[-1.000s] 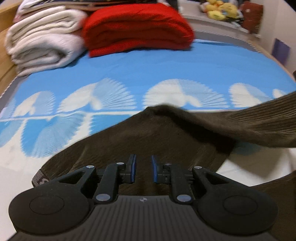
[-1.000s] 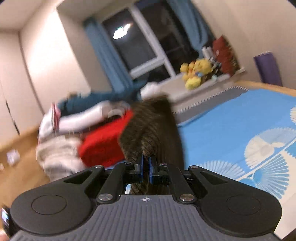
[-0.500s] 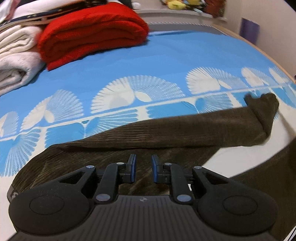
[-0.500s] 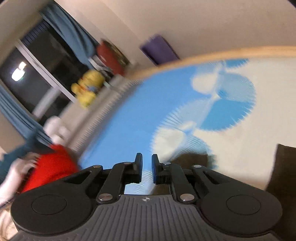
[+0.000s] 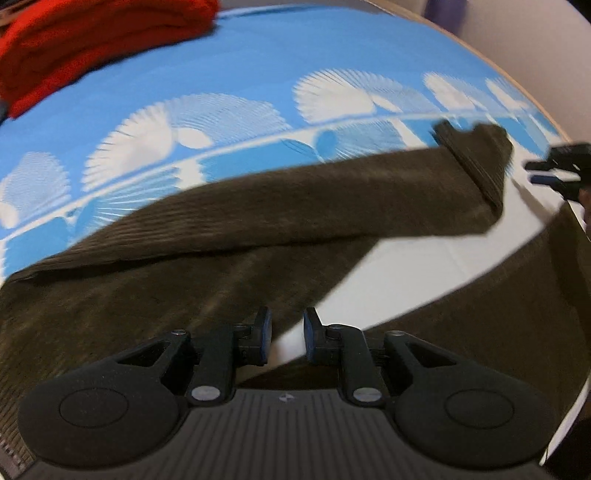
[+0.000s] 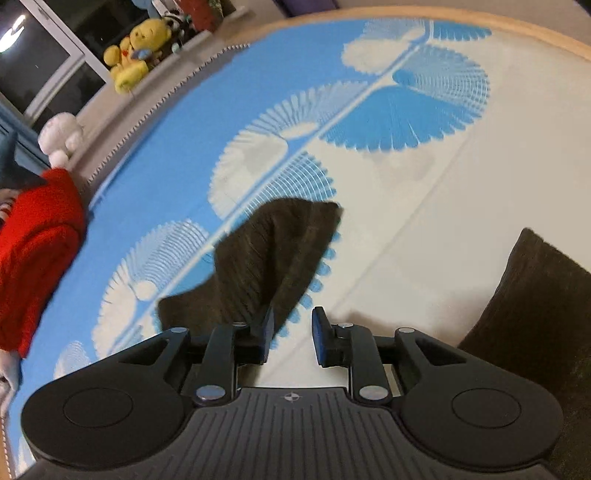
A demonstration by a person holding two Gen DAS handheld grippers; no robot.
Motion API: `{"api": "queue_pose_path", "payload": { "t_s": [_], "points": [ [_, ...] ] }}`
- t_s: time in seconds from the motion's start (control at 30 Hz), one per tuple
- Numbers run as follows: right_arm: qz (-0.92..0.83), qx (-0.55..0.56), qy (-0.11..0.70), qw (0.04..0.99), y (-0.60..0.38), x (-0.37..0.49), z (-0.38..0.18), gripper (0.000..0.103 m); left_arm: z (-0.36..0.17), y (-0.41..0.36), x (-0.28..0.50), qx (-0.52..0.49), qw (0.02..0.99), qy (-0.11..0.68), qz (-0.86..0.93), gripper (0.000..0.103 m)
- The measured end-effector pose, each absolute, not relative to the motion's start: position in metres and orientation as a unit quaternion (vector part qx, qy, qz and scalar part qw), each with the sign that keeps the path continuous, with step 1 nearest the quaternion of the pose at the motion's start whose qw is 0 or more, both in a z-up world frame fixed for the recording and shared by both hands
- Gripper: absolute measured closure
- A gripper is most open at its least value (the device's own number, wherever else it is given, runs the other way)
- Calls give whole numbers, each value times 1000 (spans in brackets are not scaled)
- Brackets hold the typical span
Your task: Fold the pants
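Observation:
Dark brown corduroy pants (image 5: 258, 214) lie spread on the blue-and-white bedspread (image 5: 229, 122). One leg stretches right, its cuff end (image 5: 480, 155) crumpled and folded over. My left gripper (image 5: 286, 334) is open and empty, low over the crotch area. My right gripper (image 6: 291, 334) is open and empty just behind the crumpled leg end (image 6: 269, 258); it also shows at the right edge of the left wrist view (image 5: 554, 173). The other leg (image 6: 535, 310) lies to the right.
A folded red blanket (image 5: 92, 44) sits at the far left of the bed, also in the right wrist view (image 6: 33, 254). Stuffed toys (image 6: 133, 55) stand on a ledge by the window. The bed's wooden edge (image 6: 517, 29) runs along the right.
My right gripper, shut on the lifted pant leg a second ago, has let it go and opened; the leg now lies on the bed. My left gripper has shifted right over the pants.

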State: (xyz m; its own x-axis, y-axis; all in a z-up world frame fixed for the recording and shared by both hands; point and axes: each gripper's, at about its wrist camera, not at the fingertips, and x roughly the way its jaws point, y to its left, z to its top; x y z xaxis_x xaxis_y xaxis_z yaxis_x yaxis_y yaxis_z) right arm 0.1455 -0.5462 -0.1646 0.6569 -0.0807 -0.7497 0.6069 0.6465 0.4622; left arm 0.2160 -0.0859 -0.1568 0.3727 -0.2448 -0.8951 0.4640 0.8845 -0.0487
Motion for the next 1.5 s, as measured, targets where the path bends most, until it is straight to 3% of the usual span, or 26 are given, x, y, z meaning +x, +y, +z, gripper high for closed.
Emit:
{"api": "queue_pose_path", "payload": {
  "t_s": [0.27, 0.3, 0.37, 0.53, 0.63, 0.67, 0.73, 0.77, 0.9, 0.97, 1.07, 1.2, 1.3, 1.5],
  "points": [
    [-207, 364, 366, 831, -550, 167, -188, 72, -178, -110, 222, 115, 815, 513, -242, 78],
    [-209, 367, 362, 831, -552, 169, -190, 72, -180, -114, 223, 115, 815, 511, -248, 75],
    [-208, 374, 352, 832, -557, 174, -193, 71, -185, -123, 225, 120, 815, 508, -252, 60],
    [-210, 387, 332, 834, -562, 186, -197, 69, -200, -138, 232, 147, 815, 503, -248, 59],
    [-212, 381, 327, 838, -561, 194, -199, 69, -209, -144, 234, 178, 817, 491, -244, 63],
    [-212, 378, 326, 840, -561, 196, -198, 70, -209, -146, 234, 185, 818, 486, -245, 73],
    [-225, 372, 327, 839, -560, 201, -197, 84, -208, -147, 237, 194, 819, 481, -246, 90],
    [-231, 373, 330, 836, -560, 204, -196, 85, -207, -145, 240, 190, 820, 483, -242, 92],
    [-267, 379, 371, 804, -552, 224, -177, 93, -188, -130, 248, 160, 830, 472, -249, 94],
    [-228, 460, 320, 796, -554, 223, -139, 94, -169, -112, 254, 120, 854, 447, -238, 94],
    [-222, 383, 213, 871, -544, 220, -69, 95, -153, -95, 253, 83, 858, 437, -258, 94],
    [-331, 445, 373, 744, -558, 203, -160, 94, -168, -113, 228, 163, 815, 456, -318, 94],
    [-332, 460, 373, 734, -566, 188, -174, 94, -177, -114, 226, 174, 802, 475, -320, 94],
    [-282, 443, 364, 769, -571, 178, -148, 94, -172, -119, 215, 196, 785, 470, -352, 94]
  ]
}}
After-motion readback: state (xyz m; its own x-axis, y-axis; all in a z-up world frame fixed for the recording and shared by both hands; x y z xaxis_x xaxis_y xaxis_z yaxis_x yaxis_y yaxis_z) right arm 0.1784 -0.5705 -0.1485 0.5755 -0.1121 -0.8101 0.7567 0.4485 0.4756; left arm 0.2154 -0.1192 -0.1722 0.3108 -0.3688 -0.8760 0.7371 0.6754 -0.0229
